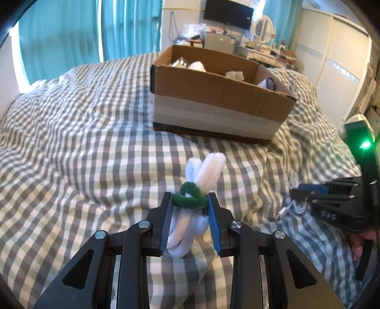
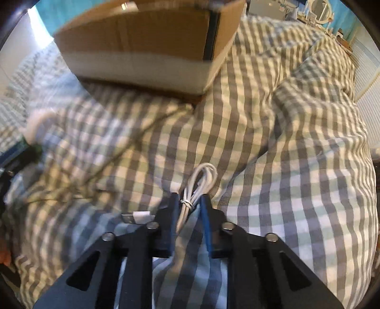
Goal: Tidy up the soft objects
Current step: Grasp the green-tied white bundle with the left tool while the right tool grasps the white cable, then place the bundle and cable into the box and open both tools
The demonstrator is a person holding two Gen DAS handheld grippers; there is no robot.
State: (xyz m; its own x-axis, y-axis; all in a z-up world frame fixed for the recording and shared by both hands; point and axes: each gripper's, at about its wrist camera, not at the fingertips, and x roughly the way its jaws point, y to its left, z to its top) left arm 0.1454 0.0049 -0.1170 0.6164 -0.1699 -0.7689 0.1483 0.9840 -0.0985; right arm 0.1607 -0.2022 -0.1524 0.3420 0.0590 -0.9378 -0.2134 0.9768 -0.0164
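Note:
My left gripper (image 1: pixel 190 198) is shut on a bundle of white fuzzy pipe cleaners (image 1: pixel 209 173) bound by a green one, held just above the checked bedspread (image 1: pixel 83 133). An open cardboard box (image 1: pixel 220 95) stands further back on the bed, with white soft items inside. My right gripper (image 2: pixel 190 198) is closed around a coiled white USB cable (image 2: pixel 198 184) lying on the bedspread (image 2: pixel 285 166); its plug (image 2: pixel 139 217) sticks out to the left. The box (image 2: pixel 142 40) is ahead of it. The right gripper also shows in the left wrist view (image 1: pixel 332 197), at the right.
The bed is rumpled with folds. Teal curtains (image 1: pixel 71 35) hang at the back left. A cluttered desk with a monitor (image 1: pixel 228 12) and a round mirror (image 1: pixel 263 26) stands behind the box. White wardrobe doors (image 1: pixel 332 59) are at the right.

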